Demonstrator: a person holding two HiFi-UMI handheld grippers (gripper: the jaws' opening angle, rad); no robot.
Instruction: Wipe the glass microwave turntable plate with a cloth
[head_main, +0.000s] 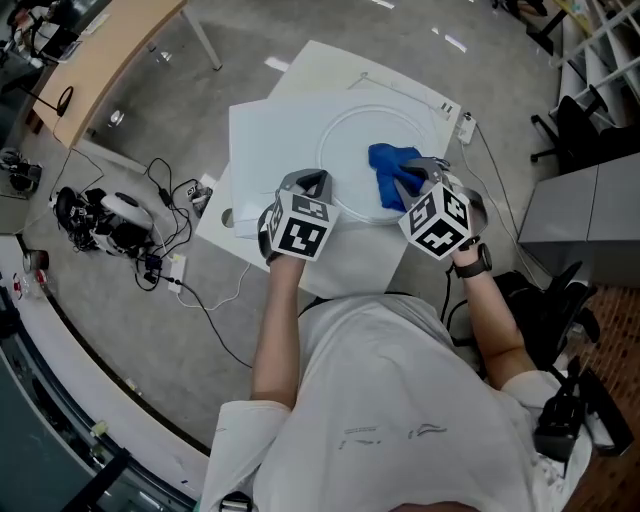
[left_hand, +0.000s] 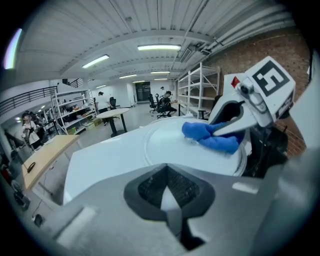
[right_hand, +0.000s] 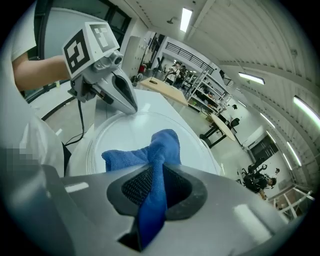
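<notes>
The round glass turntable plate (head_main: 350, 150) lies flat on a white table (head_main: 265, 140). A blue cloth (head_main: 390, 162) rests bunched on the plate's right half. My right gripper (head_main: 418, 178) is shut on the cloth, which runs between its pads (right_hand: 152, 195) and spreads onto the glass (right_hand: 112, 137). My left gripper (head_main: 318, 183) is at the plate's near-left rim, its tips (right_hand: 131, 107) meeting the edge, and a pale sliver of rim shows between its closed pads (left_hand: 170, 200). In the left gripper view the cloth (left_hand: 210, 137) and right gripper (left_hand: 220, 131) sit across the plate (left_hand: 175, 145).
A power strip (head_main: 465, 125) lies at the table's far right corner. Cables and devices (head_main: 130, 225) clutter the floor to the left, near a wooden desk (head_main: 110, 60). A grey cabinet (head_main: 580, 215) and a black chair (head_main: 560, 295) stand to the right.
</notes>
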